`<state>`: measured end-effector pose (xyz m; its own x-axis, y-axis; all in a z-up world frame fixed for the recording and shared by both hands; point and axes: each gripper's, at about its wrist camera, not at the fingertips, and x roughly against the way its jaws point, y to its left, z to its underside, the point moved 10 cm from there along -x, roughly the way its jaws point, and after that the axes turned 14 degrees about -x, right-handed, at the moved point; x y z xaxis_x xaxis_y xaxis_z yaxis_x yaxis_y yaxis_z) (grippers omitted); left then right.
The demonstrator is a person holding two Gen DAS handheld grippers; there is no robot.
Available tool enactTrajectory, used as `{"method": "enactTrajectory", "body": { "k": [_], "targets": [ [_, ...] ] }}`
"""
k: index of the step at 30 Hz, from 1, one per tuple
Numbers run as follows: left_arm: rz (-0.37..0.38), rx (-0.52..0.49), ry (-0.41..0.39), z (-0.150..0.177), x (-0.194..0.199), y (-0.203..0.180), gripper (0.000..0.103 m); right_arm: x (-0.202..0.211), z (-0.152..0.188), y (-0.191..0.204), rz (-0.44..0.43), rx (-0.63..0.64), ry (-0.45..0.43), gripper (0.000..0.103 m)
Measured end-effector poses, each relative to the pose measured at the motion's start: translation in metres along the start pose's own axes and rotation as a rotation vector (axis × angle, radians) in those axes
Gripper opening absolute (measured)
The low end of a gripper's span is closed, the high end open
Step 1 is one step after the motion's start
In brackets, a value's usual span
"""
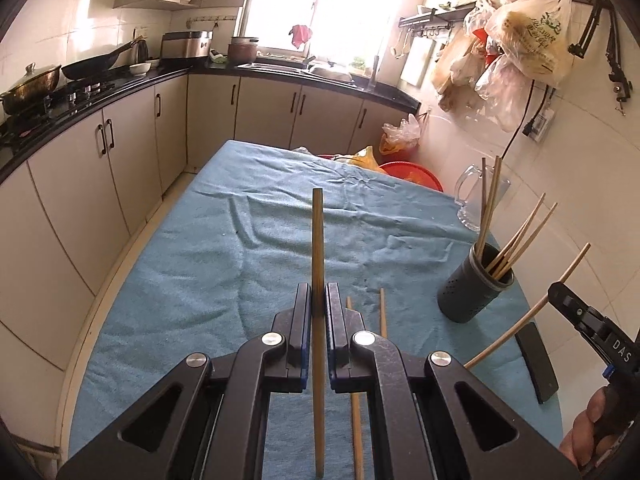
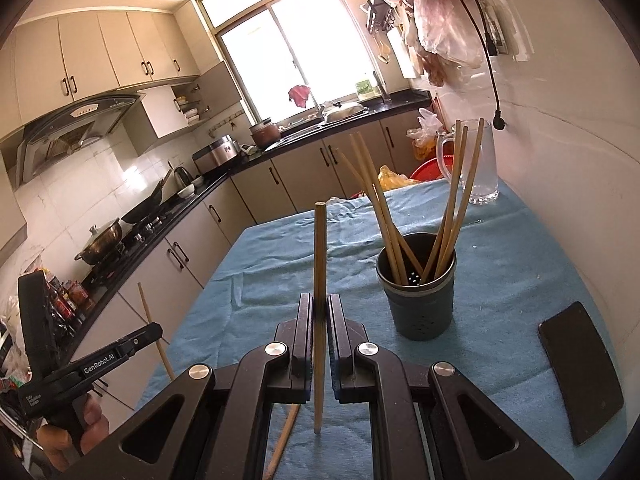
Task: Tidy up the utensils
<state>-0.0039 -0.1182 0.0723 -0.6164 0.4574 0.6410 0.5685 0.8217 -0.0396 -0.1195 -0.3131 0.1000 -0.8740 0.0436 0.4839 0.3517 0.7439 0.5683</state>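
Chopsticks (image 2: 448,200) stand bundled in a dark holder (image 2: 416,296) at right of centre in the right wrist frame, on the blue-clothed tabletop (image 2: 520,264). Left tongs (image 1: 318,300) clench one chopstick (image 1: 318,240) upright — right tongs (image 2: 319,308) clench another (image 2: 320,252). Two loose chopsticks (image 1: 383,312) lie low in the left frame; a phone (image 2: 580,372) rests lower right.

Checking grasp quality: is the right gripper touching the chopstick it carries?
Touching. The right wrist view shows the right gripper shut on the chopstick, pinched between both fingers.
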Motion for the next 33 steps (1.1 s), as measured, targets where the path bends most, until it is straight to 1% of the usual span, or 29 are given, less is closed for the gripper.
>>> {"method": "enactTrajectory", "body": {
  "k": [8, 14, 20, 23, 25, 30, 33],
  "targets": [
    [0.023, -0.013, -0.027, -0.010, 0.008, -0.010, 0.006, 0.008, -0.004, 0.001, -0.001, -0.002, -0.010, 0.007],
    [0.038, -0.044, -0.065, -0.033, 0.021, -0.028, 0.006, 0.023, -0.024, -0.006, -0.013, -0.025, -0.050, 0.007],
    [0.090, -0.075, -0.111, -0.072, 0.038, -0.058, 0.006, 0.053, -0.061, -0.015, -0.035, -0.058, -0.122, 0.007],
    [0.110, -0.095, -0.144, -0.098, 0.046, -0.077, 0.006, 0.067, -0.079, -0.019, -0.045, -0.069, -0.157, 0.007],
    [0.136, -0.100, -0.155, -0.113, 0.049, -0.090, 0.006, 0.076, -0.093, -0.021, -0.054, -0.075, -0.179, 0.007],
    [0.161, -0.127, -0.205, -0.153, 0.054, -0.122, 0.006, 0.096, -0.127, -0.031, -0.065, -0.095, -0.245, 0.007],
    [0.178, -0.133, -0.225, -0.172, 0.048, -0.142, 0.006, 0.102, -0.143, -0.036, -0.062, -0.103, -0.272, 0.007]
  ]
}}
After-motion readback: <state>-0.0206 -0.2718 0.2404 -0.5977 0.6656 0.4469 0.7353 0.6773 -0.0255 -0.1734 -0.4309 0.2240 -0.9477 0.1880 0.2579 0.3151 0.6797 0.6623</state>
